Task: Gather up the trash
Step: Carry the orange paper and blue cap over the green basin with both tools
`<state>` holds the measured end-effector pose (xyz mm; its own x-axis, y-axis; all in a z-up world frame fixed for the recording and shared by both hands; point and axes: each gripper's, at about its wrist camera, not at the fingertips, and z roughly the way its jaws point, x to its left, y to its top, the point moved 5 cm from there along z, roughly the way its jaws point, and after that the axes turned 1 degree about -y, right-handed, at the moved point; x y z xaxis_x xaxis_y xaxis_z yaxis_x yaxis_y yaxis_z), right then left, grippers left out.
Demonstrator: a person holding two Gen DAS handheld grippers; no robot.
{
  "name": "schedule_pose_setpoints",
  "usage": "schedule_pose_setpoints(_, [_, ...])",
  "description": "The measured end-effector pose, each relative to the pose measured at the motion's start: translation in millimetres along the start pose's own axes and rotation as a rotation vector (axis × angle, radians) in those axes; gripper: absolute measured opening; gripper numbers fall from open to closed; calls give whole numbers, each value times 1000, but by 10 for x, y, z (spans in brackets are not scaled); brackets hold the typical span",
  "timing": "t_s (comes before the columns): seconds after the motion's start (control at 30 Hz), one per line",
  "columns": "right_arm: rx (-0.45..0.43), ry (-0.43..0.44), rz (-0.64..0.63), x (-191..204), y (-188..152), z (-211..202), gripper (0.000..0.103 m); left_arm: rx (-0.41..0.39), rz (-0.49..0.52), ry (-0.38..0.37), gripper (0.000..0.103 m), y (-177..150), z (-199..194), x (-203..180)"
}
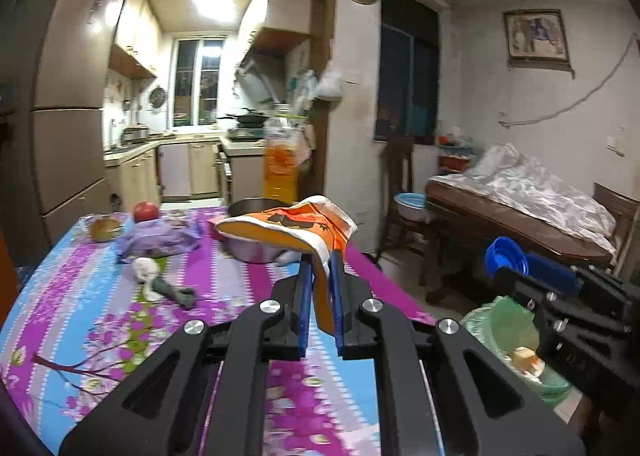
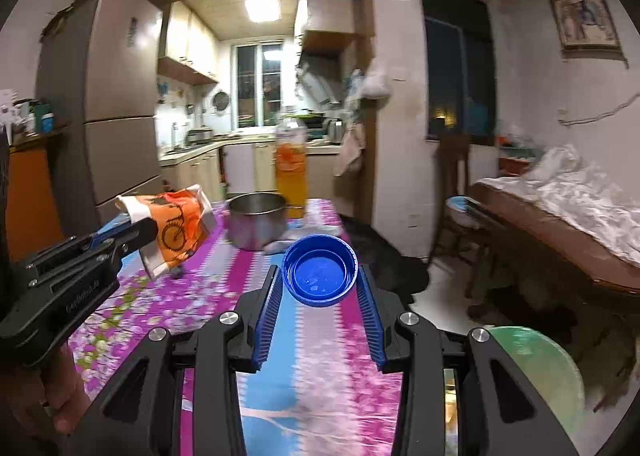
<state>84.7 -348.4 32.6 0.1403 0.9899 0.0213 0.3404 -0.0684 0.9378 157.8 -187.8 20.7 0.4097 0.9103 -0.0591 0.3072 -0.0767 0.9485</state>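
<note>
In the left wrist view my left gripper (image 1: 322, 262) is shut on a crumpled orange and white wrapper (image 1: 296, 225), held above the flowered tablecloth (image 1: 100, 320). In the right wrist view the same wrapper (image 2: 176, 230) hangs from the left gripper (image 2: 140, 225) at the left. My right gripper (image 2: 320, 276) is shut on a blue bottle cap (image 2: 320, 270), hollow side facing the camera. A green-lined trash bin (image 1: 508, 324) stands beside the table's right edge, below the right gripper (image 1: 520, 272) and its cap (image 1: 506, 256). It shows again low right as the bin (image 2: 536, 360).
On the table stand a steel pot (image 2: 258, 219) and an orange drink bottle (image 2: 291, 167). A purple packet (image 1: 160, 238), a red apple (image 1: 145, 211), a wrapped bun (image 1: 104, 228) and a crumpled tissue (image 1: 146, 272) lie farther left. A wooden bench (image 2: 560, 232) under white plastic fills the right.
</note>
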Motion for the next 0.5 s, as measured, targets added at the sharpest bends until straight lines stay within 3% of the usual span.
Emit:
schedule_pose_setpoints(0.27, [16, -140, 27, -746, -76, -306, 39, 4, 62, -138, 8, -4, 89, -721])
schedule_pose_setpoints(0.5, [83, -233, 73, -1442, -256, -422, 39, 34, 136, -262, 8, -15, 190, -1404])
